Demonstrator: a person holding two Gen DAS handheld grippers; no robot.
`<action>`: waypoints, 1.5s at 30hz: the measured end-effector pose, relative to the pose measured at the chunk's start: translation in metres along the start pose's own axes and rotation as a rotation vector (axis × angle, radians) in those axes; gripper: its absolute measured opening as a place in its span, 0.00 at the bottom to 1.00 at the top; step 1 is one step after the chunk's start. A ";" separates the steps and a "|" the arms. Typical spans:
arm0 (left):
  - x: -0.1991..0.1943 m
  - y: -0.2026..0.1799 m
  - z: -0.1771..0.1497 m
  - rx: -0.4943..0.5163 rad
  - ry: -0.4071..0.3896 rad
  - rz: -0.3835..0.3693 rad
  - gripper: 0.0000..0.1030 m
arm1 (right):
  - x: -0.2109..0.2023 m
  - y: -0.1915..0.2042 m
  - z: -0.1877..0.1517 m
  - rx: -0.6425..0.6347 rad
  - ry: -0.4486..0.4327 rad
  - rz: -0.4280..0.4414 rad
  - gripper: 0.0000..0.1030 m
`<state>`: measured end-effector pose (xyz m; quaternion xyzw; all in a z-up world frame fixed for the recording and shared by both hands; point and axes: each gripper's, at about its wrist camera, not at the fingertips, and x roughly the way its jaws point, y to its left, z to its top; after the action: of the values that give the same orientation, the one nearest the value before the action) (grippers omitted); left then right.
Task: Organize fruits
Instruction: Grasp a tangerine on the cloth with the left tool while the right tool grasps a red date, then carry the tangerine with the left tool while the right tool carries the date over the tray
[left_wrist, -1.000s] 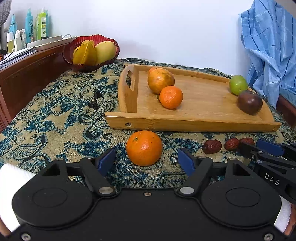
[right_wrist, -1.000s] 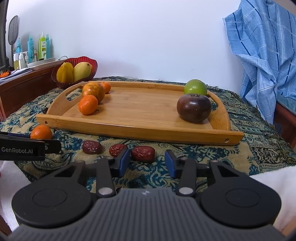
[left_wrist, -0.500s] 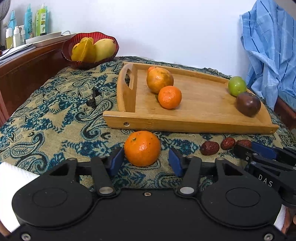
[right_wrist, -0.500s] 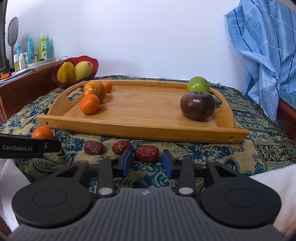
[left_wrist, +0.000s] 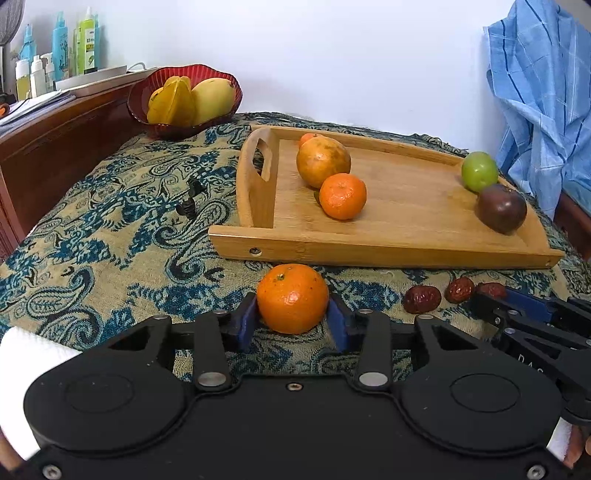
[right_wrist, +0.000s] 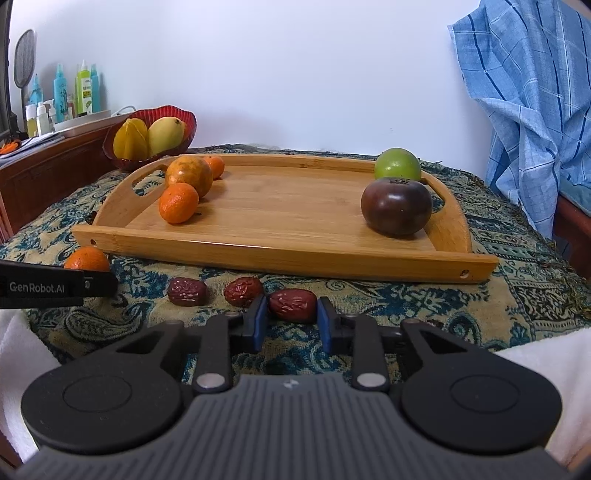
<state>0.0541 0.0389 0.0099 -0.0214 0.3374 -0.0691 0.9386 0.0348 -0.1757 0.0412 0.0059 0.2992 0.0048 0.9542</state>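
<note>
- Nearest to us, our left claw (left_wrist: 291, 325) has just been closing on the round orange mandarin (left_wrist: 292, 298); its blue pads now touch the fruit on both sides, and the fruit rests on the blue-and-tan paisley cloth (left_wrist: 110, 236).
- Our right claw (right_wrist: 289, 325) has likewise just been closing, and its pads now pinch the wrinkled dark-red date (right_wrist: 292, 305) at its two ends, so the date's long axis runs across from pad to pad.
- Two more dried red dates (right_wrist: 214, 291) lie on the cloth just left of the held one, between our two claws.
- Straight ahead of both claws sits the shallow bamboo tray (right_wrist: 280, 254); its near rim stands between the held fruits and the tray floor, so we judge both must be lifted over it.
- On the tray, the orange fruits (right_wrist: 184, 188) cluster at the left end, nearer our left claw; the green fruit (right_wrist: 397, 164) and the dark purple one (right_wrist: 396, 211) sit at the right end.
- Farthest back, a red bowl (left_wrist: 140, 107) holds yellow fruit.
</note>
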 end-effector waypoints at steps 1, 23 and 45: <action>-0.001 -0.001 0.000 0.002 0.000 0.001 0.37 | -0.001 0.000 0.000 -0.001 0.000 0.000 0.32; -0.016 -0.045 0.025 0.082 -0.045 -0.061 0.37 | -0.009 -0.023 0.020 0.094 -0.036 0.023 0.32; 0.052 -0.078 0.139 0.102 -0.050 -0.125 0.37 | 0.066 -0.070 0.119 0.152 -0.028 0.111 0.32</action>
<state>0.1735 -0.0462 0.0912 0.0035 0.3078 -0.1440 0.9405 0.1573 -0.2460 0.1000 0.0948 0.2846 0.0350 0.9533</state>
